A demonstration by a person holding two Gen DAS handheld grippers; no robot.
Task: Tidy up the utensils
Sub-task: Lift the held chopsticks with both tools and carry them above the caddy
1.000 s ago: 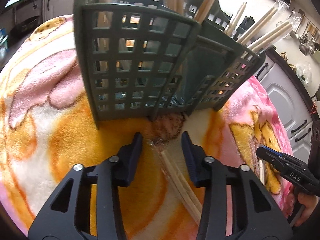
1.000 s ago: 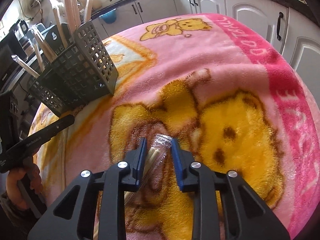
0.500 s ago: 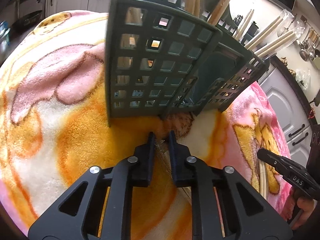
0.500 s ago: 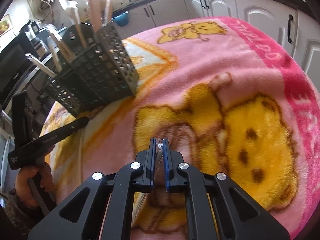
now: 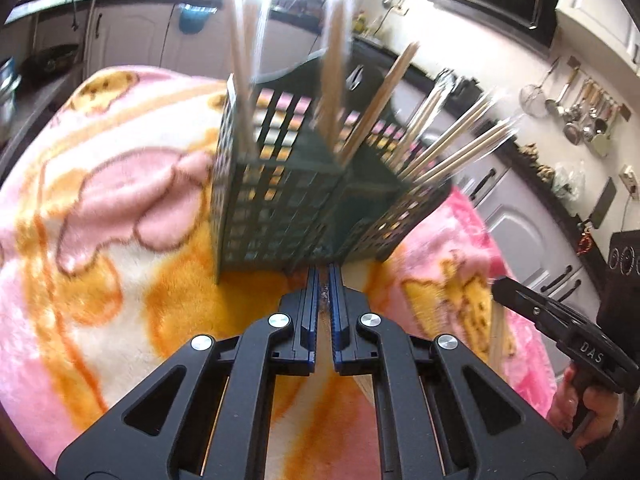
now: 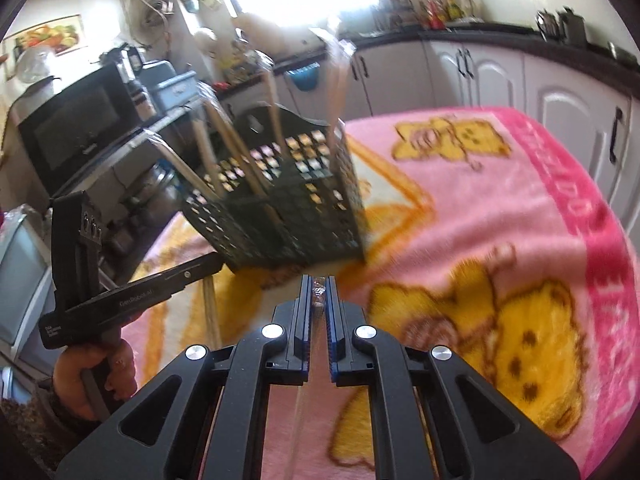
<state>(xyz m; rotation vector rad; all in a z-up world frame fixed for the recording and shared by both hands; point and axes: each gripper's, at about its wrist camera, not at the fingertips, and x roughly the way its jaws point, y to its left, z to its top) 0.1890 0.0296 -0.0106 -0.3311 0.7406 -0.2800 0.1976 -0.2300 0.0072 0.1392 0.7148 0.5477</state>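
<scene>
A dark green slotted utensil basket (image 5: 280, 208) stands on the pink and orange blanket (image 5: 100, 208), with several wooden chopsticks (image 5: 448, 148) upright or leaning in its compartments. My left gripper (image 5: 324, 276) hangs just in front of the basket, shut on a plastic-wrapped pair of chopsticks (image 5: 366, 384) that runs back under the fingers. My right gripper (image 6: 319, 284) is shut on another wrapped pair (image 6: 319, 294), whose crinkled wrapper end shows between the pads. The basket (image 6: 288, 208) lies ahead and left of it. Each gripper shows in the other's view, the right one (image 5: 500, 284) and the left one (image 6: 208, 264), with sticks hanging below.
White kitchen cabinets (image 6: 568, 120) run behind the blanket-covered table. A black microwave (image 6: 76, 128) and shelves stand to the left of the basket. Ladles and strainers (image 5: 576, 112) hang on the far wall. A hand (image 6: 96, 376) grips the left tool's handle.
Both grippers closed on the wrapped chopstick pairs lying on the blanket and rose with them. The basket now sits lower and farther off in both views.
</scene>
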